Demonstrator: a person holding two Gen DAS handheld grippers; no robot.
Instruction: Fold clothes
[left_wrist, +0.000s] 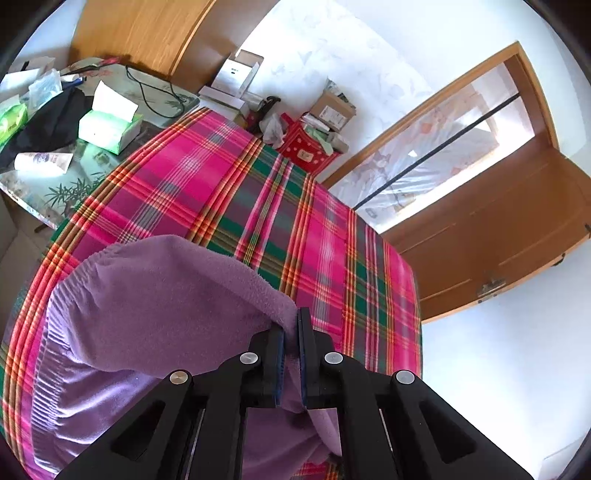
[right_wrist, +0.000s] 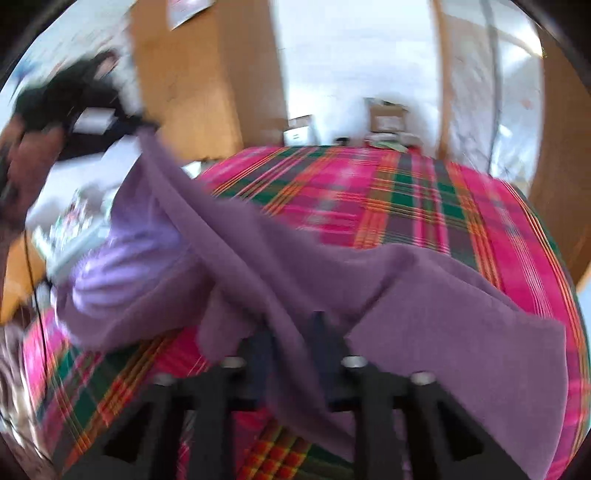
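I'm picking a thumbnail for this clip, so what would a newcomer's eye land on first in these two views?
First, the loud pink, green and orange plaid bedsheet filling the middle of both views. On it lies the purple fleece garment, lifted toward the near edge where the left gripper and the right gripper each pinch a fold of it. Then the cluttered side table at upper left, with a green tissue box.

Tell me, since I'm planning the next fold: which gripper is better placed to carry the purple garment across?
Probably the left gripper: it is shut on the purple garment at a raised edge, with bare plaid cloth ahead. The right gripper also pinches fabric, but low among bunched folds.
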